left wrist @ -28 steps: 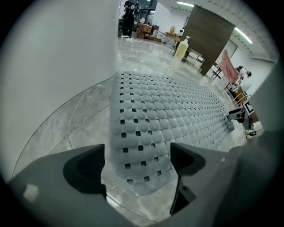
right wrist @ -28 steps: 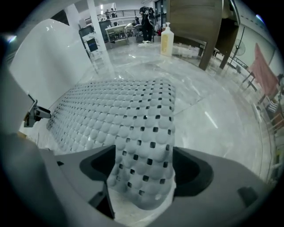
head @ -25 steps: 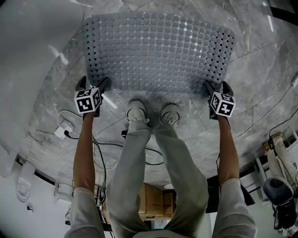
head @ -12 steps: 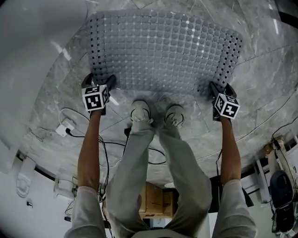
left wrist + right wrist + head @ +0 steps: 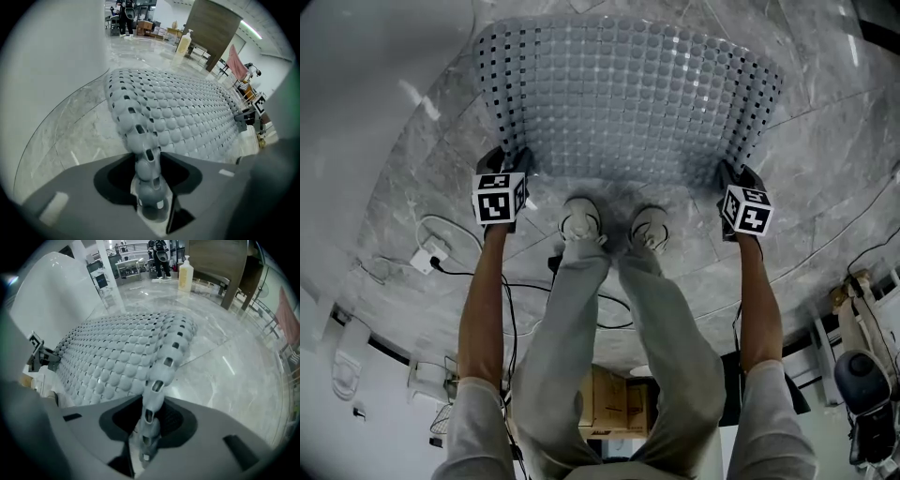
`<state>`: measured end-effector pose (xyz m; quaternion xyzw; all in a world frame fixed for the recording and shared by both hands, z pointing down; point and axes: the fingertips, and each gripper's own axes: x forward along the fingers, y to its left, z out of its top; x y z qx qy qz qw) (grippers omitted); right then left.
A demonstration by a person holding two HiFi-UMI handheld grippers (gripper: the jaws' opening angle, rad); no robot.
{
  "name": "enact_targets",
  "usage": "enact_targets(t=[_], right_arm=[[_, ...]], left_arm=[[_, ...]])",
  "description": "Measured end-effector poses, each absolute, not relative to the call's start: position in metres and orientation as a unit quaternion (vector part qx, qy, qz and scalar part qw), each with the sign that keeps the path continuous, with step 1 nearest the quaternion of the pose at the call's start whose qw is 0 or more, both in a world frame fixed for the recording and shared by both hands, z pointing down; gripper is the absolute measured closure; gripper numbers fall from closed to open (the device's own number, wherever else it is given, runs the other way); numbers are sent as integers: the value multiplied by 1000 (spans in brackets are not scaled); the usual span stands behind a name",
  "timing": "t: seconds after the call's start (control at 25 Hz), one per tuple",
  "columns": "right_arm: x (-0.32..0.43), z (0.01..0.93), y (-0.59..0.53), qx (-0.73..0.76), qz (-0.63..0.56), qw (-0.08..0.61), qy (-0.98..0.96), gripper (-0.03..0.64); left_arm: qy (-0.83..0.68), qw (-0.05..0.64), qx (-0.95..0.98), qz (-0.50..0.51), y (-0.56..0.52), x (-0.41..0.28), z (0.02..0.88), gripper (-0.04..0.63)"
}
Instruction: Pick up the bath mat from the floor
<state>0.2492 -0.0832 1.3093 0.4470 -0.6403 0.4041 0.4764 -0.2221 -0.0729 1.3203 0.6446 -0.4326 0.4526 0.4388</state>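
Head view: grey perforated bath mat (image 5: 628,94) lies spread on the marble floor (image 5: 834,169), directly ahead of the person's two shoes (image 5: 579,220), its near edge just beyond the toes. Left gripper (image 5: 508,157) sits at the mat's near-left corner and right gripper (image 5: 736,174) at the near-right corner, both pointing steeply down, marker cubes facing up. Left gripper view: the jaws of the left gripper (image 5: 150,187) have just been closing and are now partly shut, with the bunched corner of the mat (image 5: 187,117) standing between them as a narrow ridge, pads pressing on it from both sides. Right gripper view: same picture, the right gripper (image 5: 147,427) has just been closing and its jaws now clamp a thin folded strip of the mat's corner (image 5: 122,357), holes of the mat visible along the pinched edge. In both gripper views the corner rises off the floor into the jaws, while the mat beyond fans out across the marble. White curved wall (image 5: 366,112) borders the mat on the left. Cables (image 5: 502,300) trail on the floor behind the person. Pump bottle (image 5: 186,273) stands on the floor well beyond the mat's far edge
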Motion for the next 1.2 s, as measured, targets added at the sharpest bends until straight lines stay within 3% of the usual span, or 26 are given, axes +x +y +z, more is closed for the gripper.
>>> enact_targets(t=[0.16,0.24,0.68,1.2], right_arm=[[246,1307,-84,443,424,456,-646,537],[244,1307,-84,443,434,447,-645,549],[232,1272,-86,438,440,422,-661,560],[176,1146,-107,421,429,388,-699,565]], left_arm=[[-403,436,664,454,-71,-207,1317,512],[-400,439,668,449,-71,-204,1316,534],[-401,465,674,411,-73,-196,1284,541],[-373,477,704,370,-101,-152,1161,543]])
